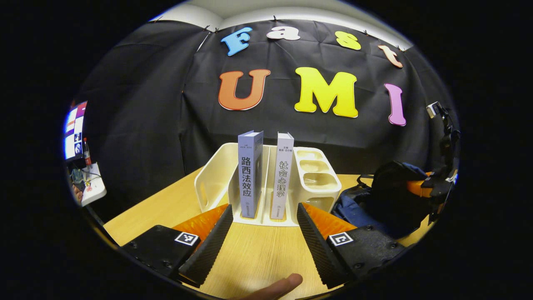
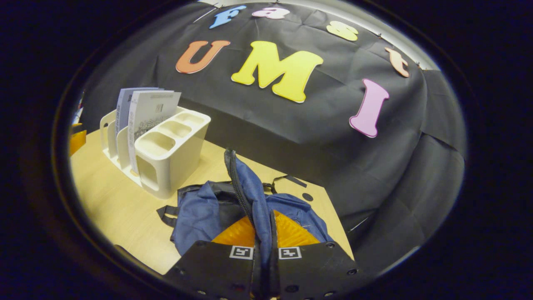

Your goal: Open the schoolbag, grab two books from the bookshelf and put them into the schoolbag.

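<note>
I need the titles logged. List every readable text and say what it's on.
"路西法效应": spine of left book.
"社会心理学": spine of right book.
Small print at the top of both spines: too small to read.
Cover print in right gripper view: blurred.
Schoolbag, shelf: no text seen.

Left book (image 1: 250, 173) spine reads 路西法效应; right book (image 1: 283, 175) spine reads 社会心理学. Small print above both titles is too tiny to read.

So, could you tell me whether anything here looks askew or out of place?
Nothing looks damaged or spilled. Both books stand upright in the bookshelf. The only oddity is the schoolbag: the right gripper pinches a strip of its fabric and lifts it.
</note>
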